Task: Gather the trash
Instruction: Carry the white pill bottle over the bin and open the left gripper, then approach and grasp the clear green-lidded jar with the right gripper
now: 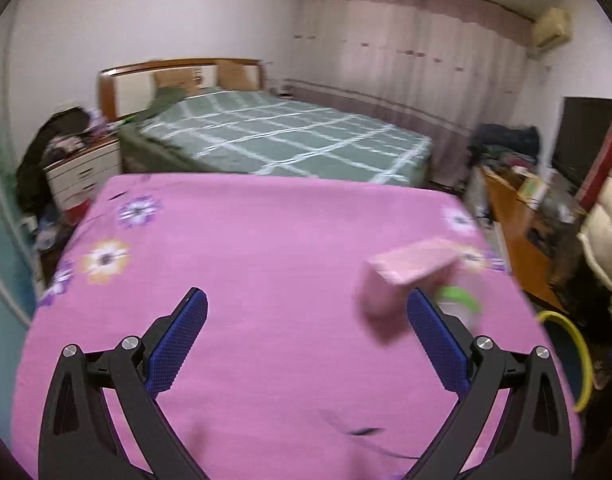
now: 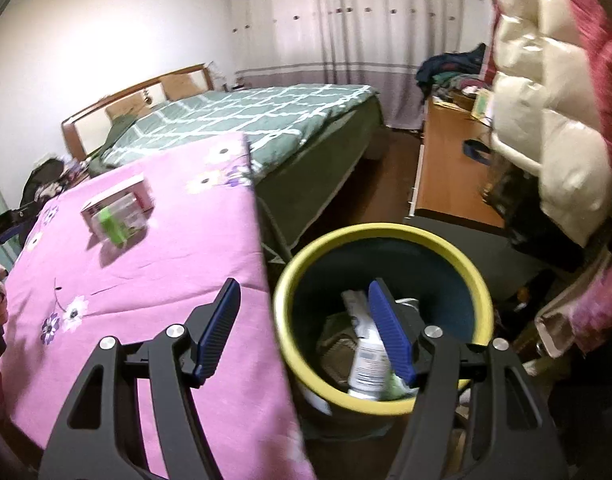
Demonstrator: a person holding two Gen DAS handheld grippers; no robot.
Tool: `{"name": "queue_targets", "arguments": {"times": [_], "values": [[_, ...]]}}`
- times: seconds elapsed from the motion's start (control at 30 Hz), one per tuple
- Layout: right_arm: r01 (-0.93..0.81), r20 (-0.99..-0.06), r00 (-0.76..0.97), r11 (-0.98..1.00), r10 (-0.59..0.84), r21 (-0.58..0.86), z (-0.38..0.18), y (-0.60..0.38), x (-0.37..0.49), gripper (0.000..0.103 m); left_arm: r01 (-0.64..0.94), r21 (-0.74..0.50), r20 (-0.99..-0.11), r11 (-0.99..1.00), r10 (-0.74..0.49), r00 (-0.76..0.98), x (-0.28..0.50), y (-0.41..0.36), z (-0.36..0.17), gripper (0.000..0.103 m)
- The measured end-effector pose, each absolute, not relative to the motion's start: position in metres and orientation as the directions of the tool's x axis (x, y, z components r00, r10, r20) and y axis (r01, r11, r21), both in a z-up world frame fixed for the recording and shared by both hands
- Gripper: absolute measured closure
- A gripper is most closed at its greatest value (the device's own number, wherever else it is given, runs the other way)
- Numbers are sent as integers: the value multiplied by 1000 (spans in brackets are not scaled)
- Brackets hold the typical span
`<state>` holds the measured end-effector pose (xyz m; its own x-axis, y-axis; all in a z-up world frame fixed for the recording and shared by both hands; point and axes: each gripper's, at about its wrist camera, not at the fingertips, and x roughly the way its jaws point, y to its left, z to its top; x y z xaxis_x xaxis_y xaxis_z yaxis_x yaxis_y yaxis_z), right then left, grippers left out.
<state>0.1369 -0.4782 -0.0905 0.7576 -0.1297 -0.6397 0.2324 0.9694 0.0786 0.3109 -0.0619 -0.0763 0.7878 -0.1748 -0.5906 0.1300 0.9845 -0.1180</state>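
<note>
A pink box (image 1: pixel 406 276) lies on the pink flowered table cloth (image 1: pixel 266 248), with a clear container with a green label (image 1: pixel 460 300) beside it. Both show in the right wrist view, the box (image 2: pixel 118 196) behind the container (image 2: pixel 116 224). My left gripper (image 1: pixel 306 320) is open and empty above the table, its right finger just in front of the box. My right gripper (image 2: pixel 304 312) is open and empty over the table edge and the yellow-rimmed trash bin (image 2: pixel 482 296). The bin holds a white bottle (image 2: pixel 368 356) and other trash.
A green checked bed (image 1: pixel 274 136) stands behind the table. A wooden desk (image 2: pixel 450 176) with clutter is at the right, with a cream puffy jacket (image 2: pixel 546 120) hanging above. A white drawer unit (image 1: pixel 86 172) stands at the left. The bin's rim (image 1: pixel 574 344) shows right of the table.
</note>
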Motion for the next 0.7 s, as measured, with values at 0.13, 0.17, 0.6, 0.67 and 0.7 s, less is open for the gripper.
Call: {"name": "queue_targets", "arguments": {"times": [0.13, 0.17, 0.6, 0.67, 0.7], "values": [[180, -648, 755, 982, -98, 61, -89, -460, 157, 40, 46, -107, -620, 993, -103, 778, 328, -22, -95, 5], [162, -648, 757, 985, -88, 56, -88, -454, 162, 40, 31, -115, -626, 993, -96, 774, 331, -14, -99, 5], [-138, -658, 745, 990, 109, 8, -83, -370, 228, 34, -108, -126, -644, 986, 2, 765, 340, 21, -119, 5], [-196, -661, 733, 981, 158, 17, -84, -356, 242, 30, -121, -143, -652, 982, -2, 758, 342, 26, -122, 5], [-215, -663, 729, 976, 172, 18, -84, -351, 247, 29, -123, -147, -656, 981, -4, 755, 343, 26, -122, 5]]}}
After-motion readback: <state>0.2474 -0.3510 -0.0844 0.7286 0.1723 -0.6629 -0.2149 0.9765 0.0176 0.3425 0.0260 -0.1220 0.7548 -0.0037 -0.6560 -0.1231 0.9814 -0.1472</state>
